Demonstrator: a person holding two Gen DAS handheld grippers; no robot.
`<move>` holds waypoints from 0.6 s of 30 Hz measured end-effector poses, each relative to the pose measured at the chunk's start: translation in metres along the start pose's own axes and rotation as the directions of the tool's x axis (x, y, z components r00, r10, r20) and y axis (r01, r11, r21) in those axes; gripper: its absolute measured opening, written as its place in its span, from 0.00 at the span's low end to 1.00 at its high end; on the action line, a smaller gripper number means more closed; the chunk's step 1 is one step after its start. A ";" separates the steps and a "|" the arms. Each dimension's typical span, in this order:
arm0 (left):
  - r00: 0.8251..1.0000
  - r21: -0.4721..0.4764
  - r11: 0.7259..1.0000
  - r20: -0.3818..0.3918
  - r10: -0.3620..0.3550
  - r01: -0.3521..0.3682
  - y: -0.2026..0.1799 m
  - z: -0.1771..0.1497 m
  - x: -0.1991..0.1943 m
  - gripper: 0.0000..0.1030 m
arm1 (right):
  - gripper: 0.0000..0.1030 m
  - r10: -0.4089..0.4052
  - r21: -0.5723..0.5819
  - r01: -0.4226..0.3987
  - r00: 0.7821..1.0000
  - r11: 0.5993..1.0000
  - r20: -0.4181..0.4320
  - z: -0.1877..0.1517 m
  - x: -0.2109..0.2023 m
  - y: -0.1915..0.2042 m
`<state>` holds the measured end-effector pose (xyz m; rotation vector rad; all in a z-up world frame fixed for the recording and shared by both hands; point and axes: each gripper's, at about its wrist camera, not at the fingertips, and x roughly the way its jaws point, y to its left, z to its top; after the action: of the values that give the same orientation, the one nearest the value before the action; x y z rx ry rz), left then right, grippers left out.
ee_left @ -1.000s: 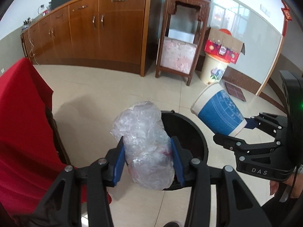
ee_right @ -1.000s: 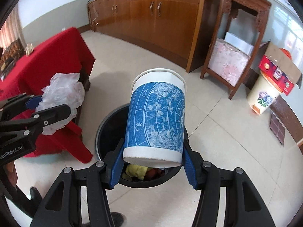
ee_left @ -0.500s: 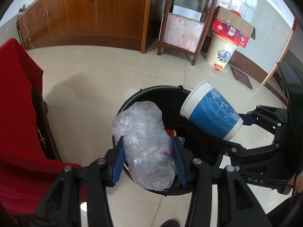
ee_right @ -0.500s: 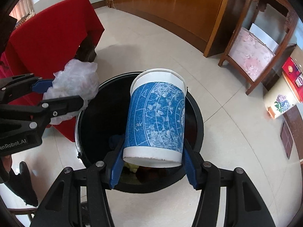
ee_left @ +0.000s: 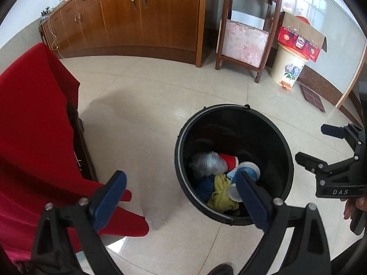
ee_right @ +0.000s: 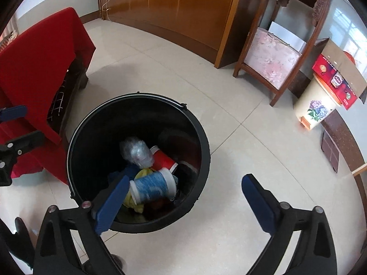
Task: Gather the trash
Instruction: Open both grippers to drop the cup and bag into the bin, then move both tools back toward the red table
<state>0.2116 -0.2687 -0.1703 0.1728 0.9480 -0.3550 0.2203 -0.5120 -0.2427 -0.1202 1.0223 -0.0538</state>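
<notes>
Black trash bin [ee_right: 137, 160] is standing on the tiled floor [ee_right: 229, 149], holding the blue paper cup [ee_right: 151, 186] and the crumpled plastic bag [ee_right: 136, 152] beside a red cup [ee_right: 164, 159] and yellow cloth [ee_left: 221, 194]. At its 9 o'clock, a red-draped desk [ee_right: 41, 68] is crowding the rim. At 12, wooden cabinets [ee_left: 137, 18]; at 2, a carved stand [ee_right: 282, 52] and a floral pail [ee_right: 314, 105] under a carton [ee_right: 339, 78]. Left gripper [ee_left: 181, 202] and right gripper [ee_right: 183, 202] fingers are spreading apart, nothing between them. A second ago, left was clamping the bag and right the cup, both above the bin.
</notes>
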 end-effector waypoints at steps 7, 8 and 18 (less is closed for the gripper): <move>1.000 0.001 1.000 0.023 0.010 -0.010 0.009 0.001 -0.017 0.94 | 0.98 -0.017 0.041 0.016 0.999 0.999 0.035 -0.003 -0.024 0.007; 1.000 0.000 1.000 0.028 0.011 -0.011 0.010 0.000 -0.020 0.94 | 0.98 -0.024 0.051 0.022 0.999 0.998 0.045 -0.005 -0.030 0.008; 0.993 -0.041 0.999 0.108 0.038 -0.034 0.025 -0.011 -0.070 0.94 | 1.00 -0.042 0.087 0.031 0.991 0.996 0.130 -0.007 -0.074 0.023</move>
<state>0.1750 -0.2264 -0.1196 0.1333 0.8428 -0.3091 0.1753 -0.4817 -0.1863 -0.0641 0.8843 -0.1206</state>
